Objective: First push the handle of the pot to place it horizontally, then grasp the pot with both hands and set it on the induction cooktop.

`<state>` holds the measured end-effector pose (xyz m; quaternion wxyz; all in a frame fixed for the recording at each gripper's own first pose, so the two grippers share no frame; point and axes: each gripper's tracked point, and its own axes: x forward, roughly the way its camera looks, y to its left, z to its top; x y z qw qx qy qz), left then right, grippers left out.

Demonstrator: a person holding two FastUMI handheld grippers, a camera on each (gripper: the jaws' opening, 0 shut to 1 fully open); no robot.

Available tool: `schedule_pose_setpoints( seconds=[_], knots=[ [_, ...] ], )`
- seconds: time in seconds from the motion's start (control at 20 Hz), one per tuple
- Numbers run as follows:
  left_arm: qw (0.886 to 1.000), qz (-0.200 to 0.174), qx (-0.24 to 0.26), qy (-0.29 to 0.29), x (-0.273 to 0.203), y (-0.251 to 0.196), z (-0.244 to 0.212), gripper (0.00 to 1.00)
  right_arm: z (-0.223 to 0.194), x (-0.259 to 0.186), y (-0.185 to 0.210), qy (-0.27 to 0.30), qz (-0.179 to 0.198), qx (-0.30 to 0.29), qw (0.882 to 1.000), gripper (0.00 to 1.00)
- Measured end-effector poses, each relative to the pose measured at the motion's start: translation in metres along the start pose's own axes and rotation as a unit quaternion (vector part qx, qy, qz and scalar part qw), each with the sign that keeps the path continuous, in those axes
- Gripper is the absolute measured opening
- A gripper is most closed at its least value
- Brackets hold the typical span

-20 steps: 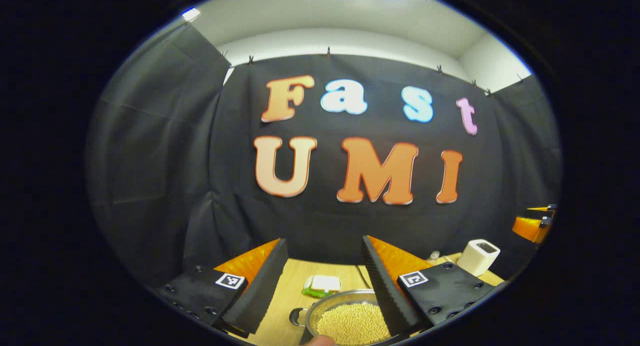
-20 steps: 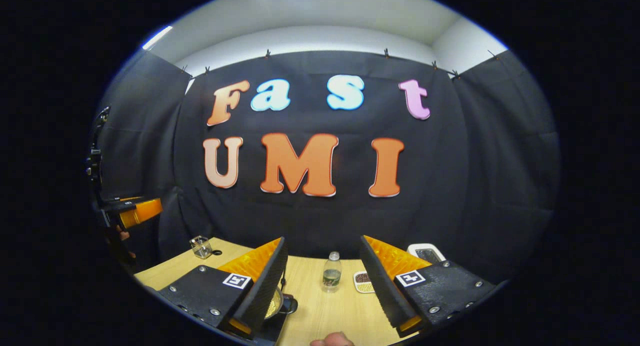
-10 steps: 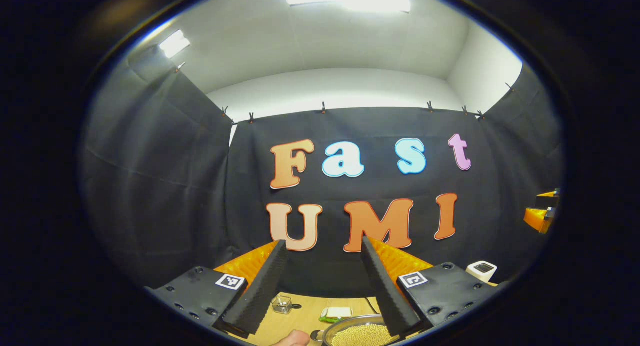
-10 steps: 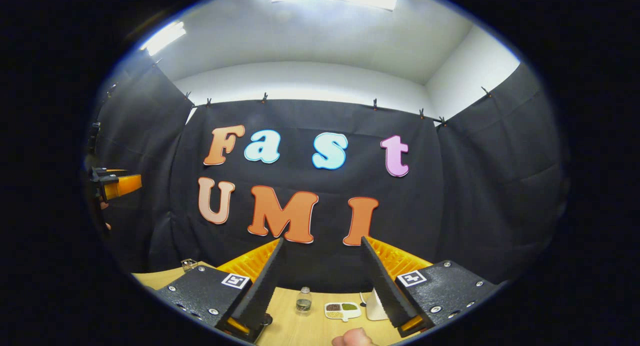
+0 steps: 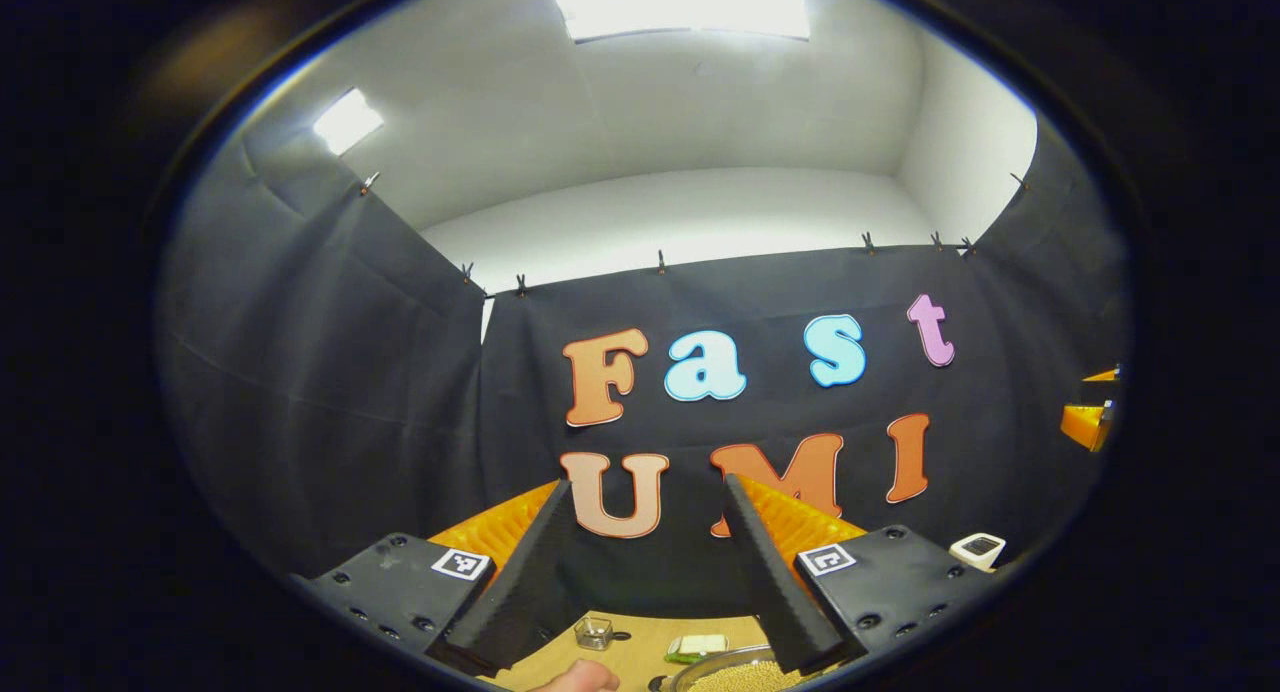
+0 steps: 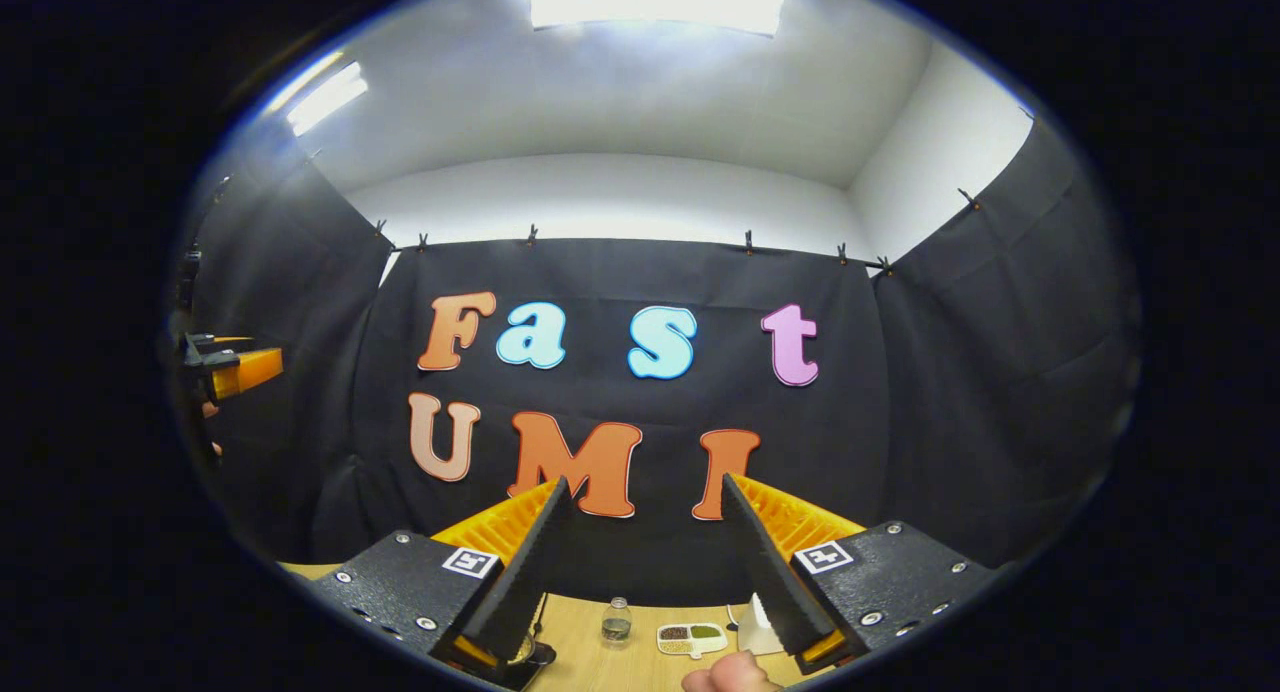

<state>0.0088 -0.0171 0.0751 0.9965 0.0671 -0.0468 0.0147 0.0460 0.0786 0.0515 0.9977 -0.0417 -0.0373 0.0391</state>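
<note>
Peeking over the bottom edge, pot (image 5: 735,675) mostly cut off

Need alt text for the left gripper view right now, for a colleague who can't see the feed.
The left gripper, open and holding nothing, points up at the booth's black cloth wall. Low between its fingers sit the wooden table, a pot of pale grains and a small glass cup.

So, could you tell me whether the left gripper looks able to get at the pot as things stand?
Probably not without coming down first. The left gripper is open but tilted up at the booth's wall, well above the table. The pot lies low, below its right finger. Nothing seems to block the way down.
</note>
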Motion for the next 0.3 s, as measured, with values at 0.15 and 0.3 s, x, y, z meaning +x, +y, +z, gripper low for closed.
schedule_pose_setpoints(
  seconds=[0.15, 0.3],
  knots=[
    [1.0, 0.011, -0.003, -0.013, -0.004, 0.012, 0.009, 0.99, 0.003, 0.002, 0.014, -0.009, 0.012, 0.006, 1.0, 0.92],
    [1.0, 0.011, 0.008, -0.024, -0.007, 0.013, 0.009, 1.0, -0.002, 0.005, 0.028, -0.014, 0.023, -0.004, 1.0, 0.93]
  ],
)
